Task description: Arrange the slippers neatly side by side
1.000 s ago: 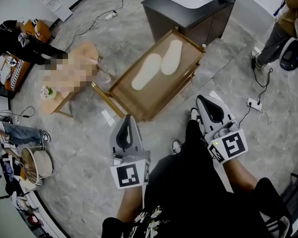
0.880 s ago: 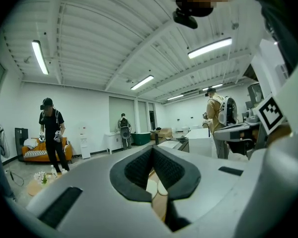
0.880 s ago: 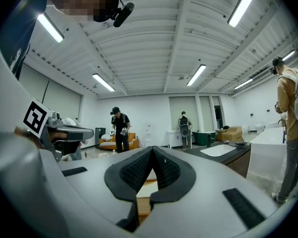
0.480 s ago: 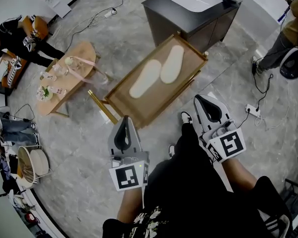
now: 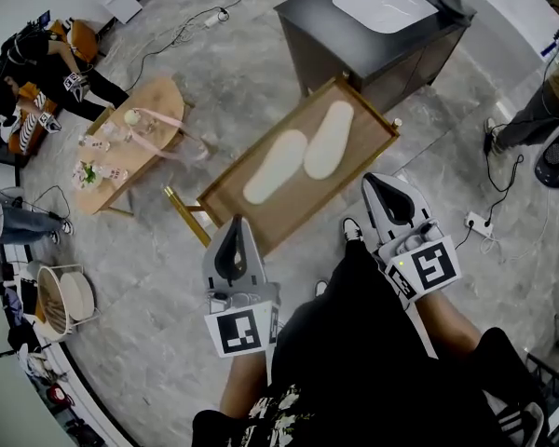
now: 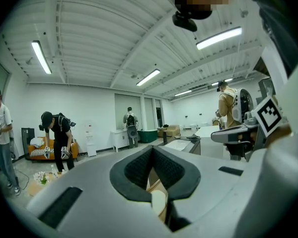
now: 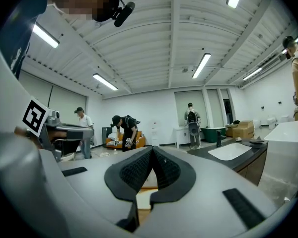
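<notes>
1. Grey shells of two tools fill the bottom of the head view. The left tool sits at lower centre-left and the right tool at centre-right, and both point up-frame towards the work.
2. Each tool's own view shows its ribbed pads closed into a tight V with nothing gripped between them. Only a sliver of wood and something pale shows below the pads. Being shut and empty, they look merely carried, with no grasp under way.
3. Just past the tips, at frame centre, stands the wooden counter. Its raised rim probably keeps anything on it from sliding off.
4. The lower slipper and the upper slipper, both pale, lie flat on the counter. Their long sides are so close that contact cannot be judged, and the upper one sits slightly further up-frame. They already read as a pair, though the staggered ends may want evening up.
5. Farthest off, at upper right, is a black cabinet, clear of the task.
</notes>
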`<state>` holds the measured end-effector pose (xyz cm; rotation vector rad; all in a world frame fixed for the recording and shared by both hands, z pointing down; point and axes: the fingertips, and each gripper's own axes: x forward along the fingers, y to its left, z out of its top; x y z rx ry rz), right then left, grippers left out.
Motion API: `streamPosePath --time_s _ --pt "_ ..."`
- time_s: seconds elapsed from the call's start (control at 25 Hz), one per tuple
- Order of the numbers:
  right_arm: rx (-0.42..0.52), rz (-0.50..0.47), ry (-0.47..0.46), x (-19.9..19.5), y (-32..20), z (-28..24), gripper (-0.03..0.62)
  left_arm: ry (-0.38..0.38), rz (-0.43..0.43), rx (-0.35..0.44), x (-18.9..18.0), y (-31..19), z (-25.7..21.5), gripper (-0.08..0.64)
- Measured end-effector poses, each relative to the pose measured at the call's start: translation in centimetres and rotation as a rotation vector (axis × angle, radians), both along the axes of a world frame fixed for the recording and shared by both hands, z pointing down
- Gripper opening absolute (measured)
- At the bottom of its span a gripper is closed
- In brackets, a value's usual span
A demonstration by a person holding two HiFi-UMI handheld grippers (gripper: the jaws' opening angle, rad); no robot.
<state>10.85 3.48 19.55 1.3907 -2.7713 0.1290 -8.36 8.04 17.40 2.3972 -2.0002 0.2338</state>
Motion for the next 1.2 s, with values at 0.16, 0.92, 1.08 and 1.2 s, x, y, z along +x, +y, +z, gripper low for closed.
streamPosePath --time_s 0.16,0.92,1.08,1.2 --pt "-0.003 -0.042 0.013 0.4 -2.6 -0.1 -0.009 -0.002 -0.030 -0.005 0.8 -2.4 -0.2 0.000" --pt "-0.047 -0.443 0.028 -4.5 -10.4 1.4 -0.009 0.041 -0.332 -0.075 -0.3 -5.8 1.7 0.000" --pt "-0.063 -0.465 0.031 -5.6 -11.6 2.3 -0.009 0.040 -0.335 -0.063 -0.9 -6.7 2.1 0.002" --pt "-0.091 -0.479 0.052 -6.4 -11.6 3.2 -0.009 0.045 -0.338 -0.082 -1.3 -6.9 2.9 0.002"
